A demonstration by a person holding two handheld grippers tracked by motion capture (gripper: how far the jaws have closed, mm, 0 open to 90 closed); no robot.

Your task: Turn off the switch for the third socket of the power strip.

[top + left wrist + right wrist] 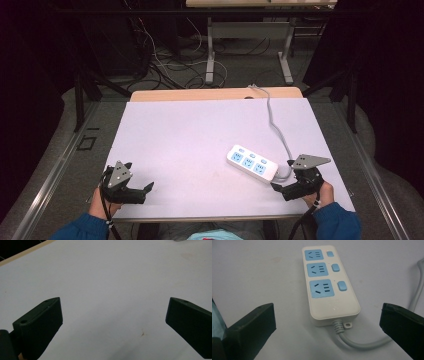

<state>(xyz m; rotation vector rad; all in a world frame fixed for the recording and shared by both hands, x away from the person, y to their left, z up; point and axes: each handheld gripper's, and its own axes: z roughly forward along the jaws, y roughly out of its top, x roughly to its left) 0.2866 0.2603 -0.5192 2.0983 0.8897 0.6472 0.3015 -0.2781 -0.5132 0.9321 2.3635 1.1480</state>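
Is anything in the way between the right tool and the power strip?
No, nothing visible. The right tool is open and points straight at the power strip, with bare white table between them. The strip's grey cable curves off to one side.

Both forearms rest low at the near edge, left gripper (138, 176) and right gripper (282, 174) each with jaws spread wide, nothing held

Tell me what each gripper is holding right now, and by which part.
Nothing is held. The left gripper is open over the bare white table. The right gripper is open too, its jaws apart short of the power strip, not touching it.
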